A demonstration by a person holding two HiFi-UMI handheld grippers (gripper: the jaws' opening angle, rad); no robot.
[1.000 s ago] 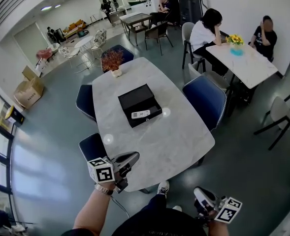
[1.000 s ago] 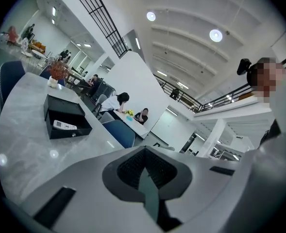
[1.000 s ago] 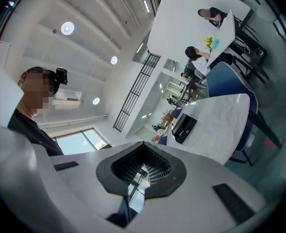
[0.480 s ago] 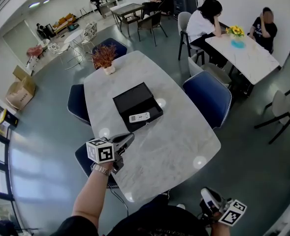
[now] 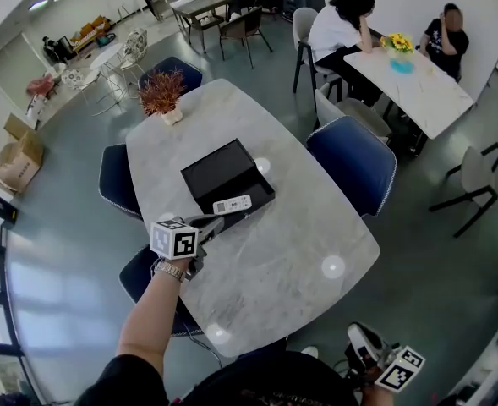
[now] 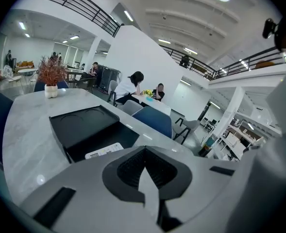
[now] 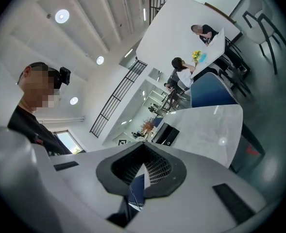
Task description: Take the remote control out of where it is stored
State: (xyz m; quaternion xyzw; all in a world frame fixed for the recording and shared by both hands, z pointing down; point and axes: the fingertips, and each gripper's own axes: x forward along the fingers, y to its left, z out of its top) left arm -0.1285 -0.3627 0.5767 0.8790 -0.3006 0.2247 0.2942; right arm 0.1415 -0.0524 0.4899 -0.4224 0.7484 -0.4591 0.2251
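Left tongs (image 5: 218, 222) advanced over marble table (image 5: 299, 252), near black box (image 5: 219, 167); blue chairs (image 5: 350, 163) around.

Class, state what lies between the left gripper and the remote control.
Head view: only the near rim of the black box and a sliver of bare table separate the left gripper from the remote control.

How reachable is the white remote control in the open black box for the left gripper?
Probably yes. The left gripper sits just short of the white remote control, which lies uncovered in the open black box, with nothing between them. Its jaws are shut and must open first.
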